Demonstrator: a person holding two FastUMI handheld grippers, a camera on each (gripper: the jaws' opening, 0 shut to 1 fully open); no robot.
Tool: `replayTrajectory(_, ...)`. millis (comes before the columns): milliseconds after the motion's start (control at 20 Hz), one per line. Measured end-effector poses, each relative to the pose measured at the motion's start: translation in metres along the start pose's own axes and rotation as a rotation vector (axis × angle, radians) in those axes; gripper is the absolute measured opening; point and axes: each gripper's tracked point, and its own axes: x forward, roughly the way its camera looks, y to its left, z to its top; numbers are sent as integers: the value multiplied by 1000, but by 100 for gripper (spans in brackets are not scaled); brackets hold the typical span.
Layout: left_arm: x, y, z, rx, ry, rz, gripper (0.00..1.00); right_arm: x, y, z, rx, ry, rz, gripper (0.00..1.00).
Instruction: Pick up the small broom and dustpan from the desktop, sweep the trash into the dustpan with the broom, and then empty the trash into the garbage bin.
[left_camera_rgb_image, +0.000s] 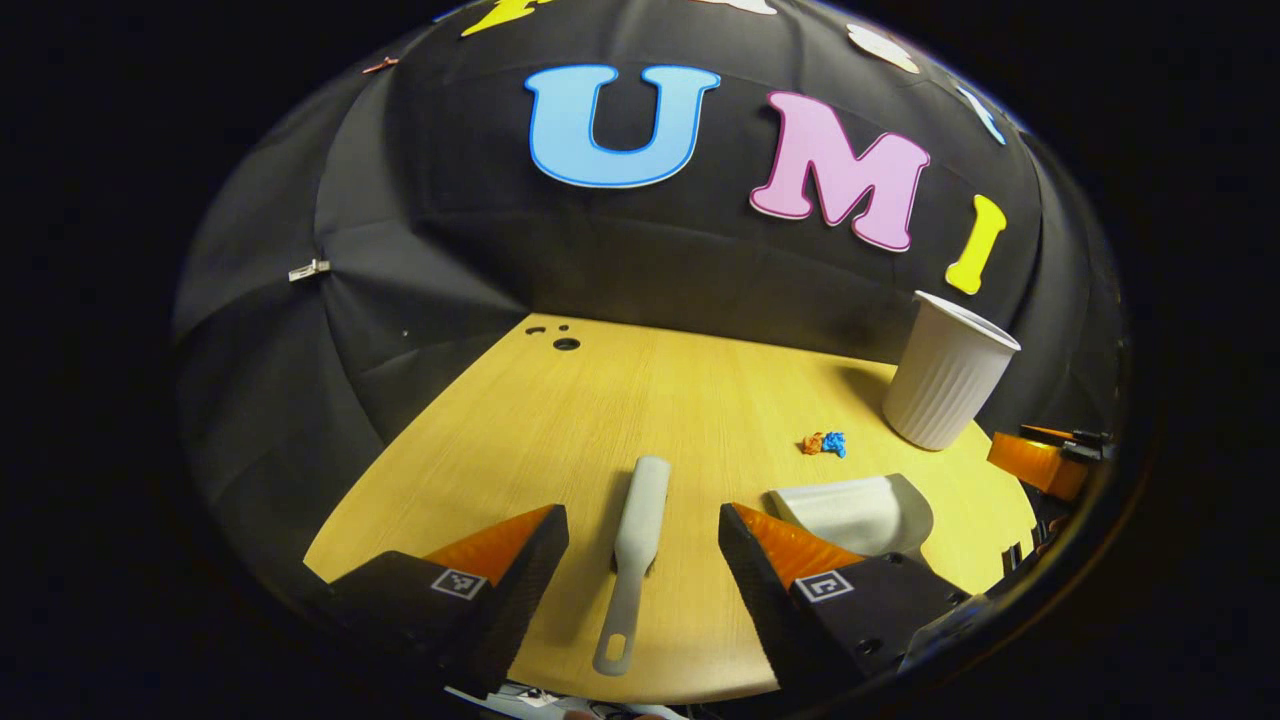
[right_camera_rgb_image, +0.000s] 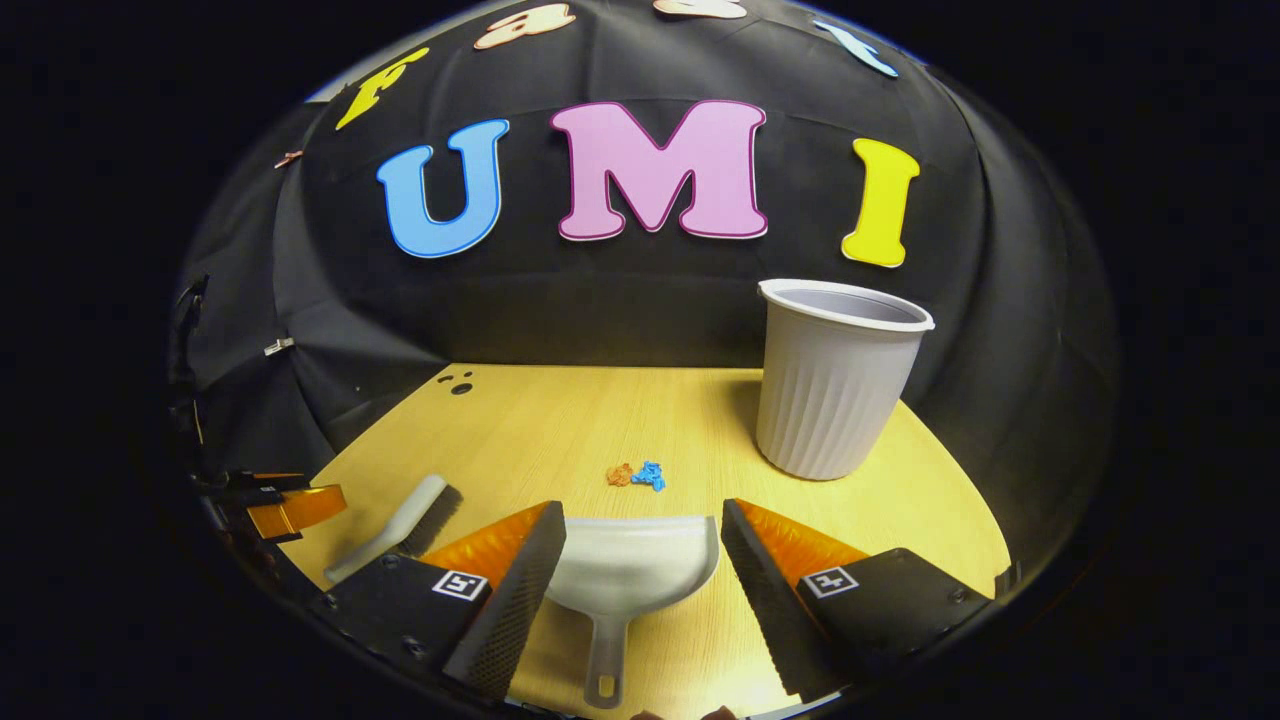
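Left tongs (left_camera_rgb_image: 643, 535), left gripper view: I see both fingers spread wide, released, holding nothing. Between them the small broom (left_camera_rgb_image: 633, 560) lies flat on the worktop (left_camera_rgb_image: 600, 400), its handle end with the hanging hole nearest my camera, its head pointing away; neither finger touches it. Beside the right finger lies the dustpan (left_camera_rgb_image: 860, 512), partly hidden by that finger. Beyond it the trash (left_camera_rgb_image: 823, 443), a small orange and blue crumple, rests on the wood, near the ribbed white garbage bin (left_camera_rgb_image: 945, 372) standing upright at the far right. The other tongs (left_camera_rgb_image: 1040, 462) show at the right edge; I cannot tell their opening from here.

Right tongs (right_camera_rgb_image: 640, 550), right gripper view: again wide open and empty, poised low over the worktop (right_camera_rgb_image: 560, 420). The dustpan (right_camera_rgb_image: 632, 570) lies between the fingers, handle toward my camera, mouth facing the trash (right_camera_rgb_image: 636, 475) just beyond; no finger presses it. The garbage bin (right_camera_rgb_image: 835, 375) stands upright to the right of the trash. The small broom (right_camera_rgb_image: 395, 528) lies at the left, bristles to the right side, with the left tongs (right_camera_rgb_image: 290, 505) beside it.
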Motion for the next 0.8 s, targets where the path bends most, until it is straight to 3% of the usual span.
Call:
replayTrajectory(400, 45, 3, -50, 2, 240, 0, 96, 10, 1, -19, 16, 59, 6, 98)
replayTrajectory(800, 86, 15, -103, 135, 498, 37, 96, 16, 10, -61, 48, 179, 39, 98)
